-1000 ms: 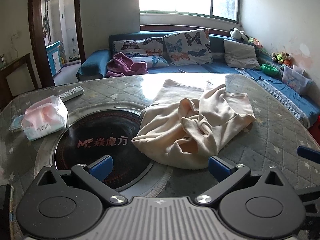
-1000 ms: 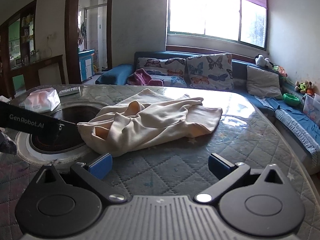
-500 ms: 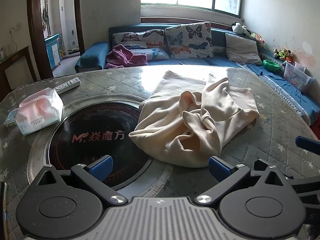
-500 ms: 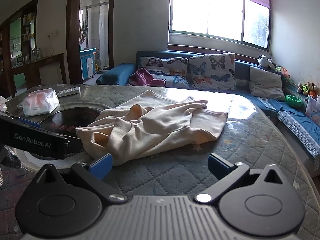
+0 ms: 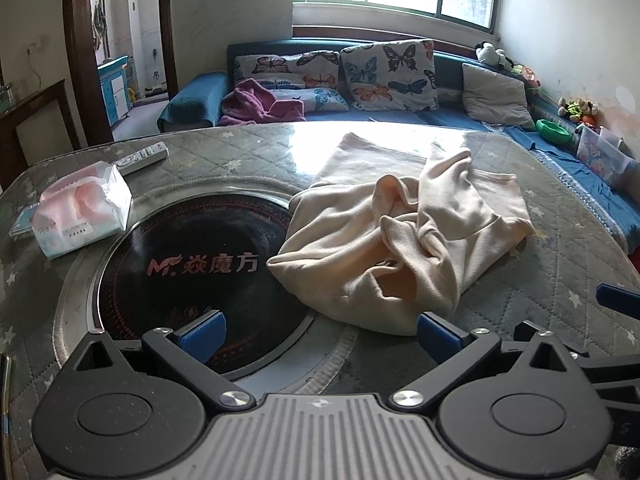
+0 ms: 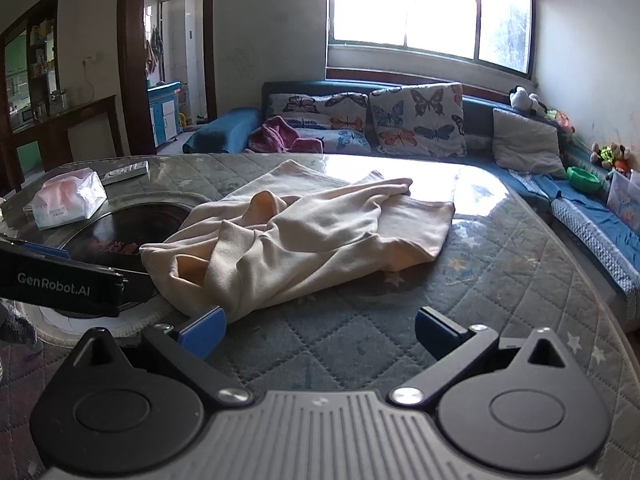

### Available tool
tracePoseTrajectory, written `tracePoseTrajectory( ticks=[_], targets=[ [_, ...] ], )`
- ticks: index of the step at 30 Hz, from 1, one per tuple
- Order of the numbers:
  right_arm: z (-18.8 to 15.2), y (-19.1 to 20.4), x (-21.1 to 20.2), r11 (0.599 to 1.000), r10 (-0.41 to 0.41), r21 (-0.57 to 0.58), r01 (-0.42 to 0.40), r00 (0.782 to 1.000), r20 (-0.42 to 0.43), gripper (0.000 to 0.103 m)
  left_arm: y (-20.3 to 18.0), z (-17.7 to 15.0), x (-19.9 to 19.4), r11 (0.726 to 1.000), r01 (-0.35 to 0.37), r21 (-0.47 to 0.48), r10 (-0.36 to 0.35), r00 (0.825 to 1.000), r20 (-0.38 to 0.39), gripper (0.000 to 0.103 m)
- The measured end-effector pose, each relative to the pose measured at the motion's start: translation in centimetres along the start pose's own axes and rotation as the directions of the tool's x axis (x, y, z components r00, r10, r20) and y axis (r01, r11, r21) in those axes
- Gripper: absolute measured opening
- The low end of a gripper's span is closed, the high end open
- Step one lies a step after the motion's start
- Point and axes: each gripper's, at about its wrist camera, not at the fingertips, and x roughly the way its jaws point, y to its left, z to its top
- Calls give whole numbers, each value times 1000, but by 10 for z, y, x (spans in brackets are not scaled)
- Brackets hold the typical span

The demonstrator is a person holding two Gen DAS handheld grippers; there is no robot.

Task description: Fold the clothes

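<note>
A cream-coloured garment (image 5: 400,232) lies crumpled on the quilted table top (image 5: 540,280), its left edge overlapping the black round cooktop (image 5: 192,264). My left gripper (image 5: 320,332) is open just short of the garment's near edge, with nothing between its blue pads. In the right wrist view the same garment (image 6: 304,236) spreads ahead and to the left. My right gripper (image 6: 320,330) is open too; its left pad (image 6: 202,330) sits close to the garment's near fold. The left gripper's black body (image 6: 60,284) shows at the left edge.
A pink tissue pack (image 5: 80,216) and a remote control (image 5: 142,157) lie at the table's far left. Beyond the table stands a blue sofa (image 5: 400,116) with butterfly cushions and a purple garment (image 5: 260,106). A plastic box (image 5: 600,156) sits at far right.
Both grippers have crept forward toward the garment, which now looks larger and nearer. The garment itself has not moved and both grippers stay open.
</note>
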Motion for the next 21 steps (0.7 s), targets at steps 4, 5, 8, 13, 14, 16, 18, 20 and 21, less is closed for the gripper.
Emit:
tracePoseTrajectory(
  ticks=[4,5,8,13,14,16,18,20,21],
  targets=[
    [-1,0,4,1000,-1,7,1,1000,-20,102,1,0,3,1000,-7,-4,7,1000,-7,103],
    [-1,1,6,1000,0,8,0,1000,-26,102,2,-1,4,1000,-9,-5,8,1000,-9,103],
    [-2,0,9,1000,-3,8,4,999,-37,102,3,-1,7,1000,-14,-8,14,1000,-14,103],
    [-1,-1,12,1000,-9,7,9,999,-43,102,3,0,11,1000,-17,-7,17,1000,-18,103],
    [-1,-1,13,1000,-10,7,10,999,-44,102,2,0,12,1000,-18,-5,17,1000,-20,103],
    [-1,-2,14,1000,-11,7,11,999,-45,102,2,0,14,1000,-18,-3,18,1000,-23,103],
    [1,-2,17,1000,-11,8,11,999,-47,102,1,1,16,1000,-18,0,18,999,-26,103],
    [2,-2,19,1000,-10,7,10,999,-50,102,1,2,17,1000,-18,2,18,999,-29,103],
    [2,-2,20,1000,-10,6,10,999,-52,102,1,2,18,1000,-18,3,18,999,-29,103]
  ],
)
